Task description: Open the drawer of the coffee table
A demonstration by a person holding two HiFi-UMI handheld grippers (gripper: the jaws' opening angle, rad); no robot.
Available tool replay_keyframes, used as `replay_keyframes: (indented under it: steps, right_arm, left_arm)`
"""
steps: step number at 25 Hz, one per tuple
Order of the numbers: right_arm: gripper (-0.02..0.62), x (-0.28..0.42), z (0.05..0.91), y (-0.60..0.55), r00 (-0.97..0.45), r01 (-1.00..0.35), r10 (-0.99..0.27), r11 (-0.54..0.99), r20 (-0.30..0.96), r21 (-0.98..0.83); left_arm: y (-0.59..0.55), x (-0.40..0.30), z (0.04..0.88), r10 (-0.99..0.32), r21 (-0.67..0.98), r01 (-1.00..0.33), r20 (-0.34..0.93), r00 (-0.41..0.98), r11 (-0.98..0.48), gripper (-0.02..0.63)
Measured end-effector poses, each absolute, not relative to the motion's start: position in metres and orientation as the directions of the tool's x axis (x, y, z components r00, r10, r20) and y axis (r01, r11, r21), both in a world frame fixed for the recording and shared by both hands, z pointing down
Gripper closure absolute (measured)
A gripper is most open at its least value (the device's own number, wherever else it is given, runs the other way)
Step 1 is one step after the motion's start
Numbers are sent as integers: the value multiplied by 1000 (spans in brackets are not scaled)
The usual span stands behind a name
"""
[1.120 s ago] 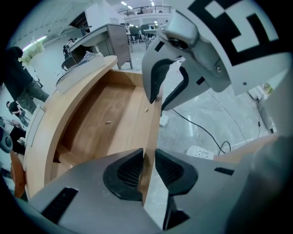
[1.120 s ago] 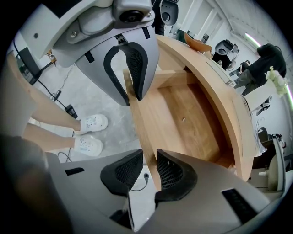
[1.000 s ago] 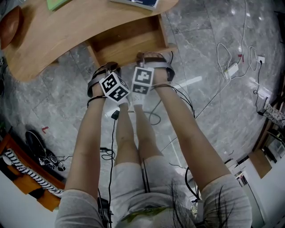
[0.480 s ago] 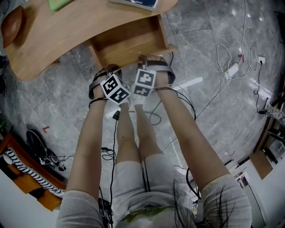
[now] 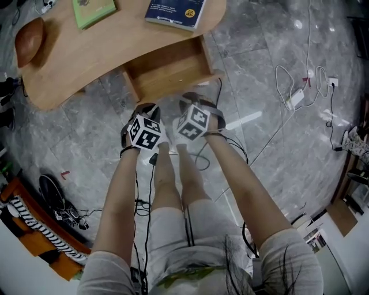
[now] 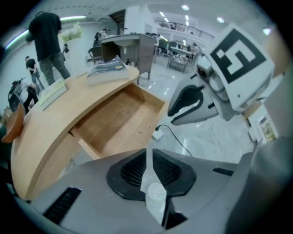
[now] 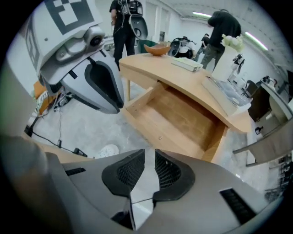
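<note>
The curved wooden coffee table [image 5: 86, 49] has its drawer [image 5: 167, 66] pulled out, with bare wood inside. Both grippers hover side by side over the grey floor, just short of the drawer front and apart from it. My left gripper [image 5: 144, 115] points steeply down; its jaws have just been closing to a narrow slit with nothing between them [image 6: 149, 155]. My right gripper [image 5: 197, 108] has also been closing, and a wedge-shaped gap stays empty [image 7: 149, 157]. The open drawer [image 6: 116, 121] lies ahead of the left jaws and likewise ahead of the right ones [image 7: 178, 121].
On the tabletop lie a green book [image 5: 94, 8], a blue book [image 5: 176, 10] and a brown wooden bowl [image 5: 29, 33]. White cables and a charger [image 5: 294, 95] trail over the marble floor at right. Black shoes [image 5: 52, 193] sit at lower left. People stand beyond the table.
Both grippers have drawn back from the drawer front and risen toward the head camera, each rolling about its own axis. More of the tabletop and its books now shows.
</note>
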State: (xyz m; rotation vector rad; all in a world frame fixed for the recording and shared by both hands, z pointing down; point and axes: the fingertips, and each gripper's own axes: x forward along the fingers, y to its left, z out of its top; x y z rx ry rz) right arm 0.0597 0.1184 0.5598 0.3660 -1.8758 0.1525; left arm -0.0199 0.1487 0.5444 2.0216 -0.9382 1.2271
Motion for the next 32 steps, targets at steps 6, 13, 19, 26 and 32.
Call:
replay_keyframes:
  steps: [6,13,19,26,32]
  right_arm:
    - [566,40,505,127,-465,-516,-191,852,865,-89]
    - [574,9,419,129,-672,-623,-284,717,684,-314]
    - [574,10,363,124,-693,-683,-395,628,603,-373]
    - [574,11,322,122,-695,-698,-432,598,575,-395]
    - [575,6,299,124,-689,-706,-439,589,577,-394]
  left_arm:
    - [138,-16,486,-445,192,-868,796,411,-458,594]
    - [141,-12,410,-588,250,-889,676,444,-384,595]
    - [135,-17,363,-653,276,-900,620,435,-338,595]
    - [124,-18,317,-694,279,-896,568,443,-345,595]
    - [127,-21,291,-694,275,-888,554,460,-369,595]
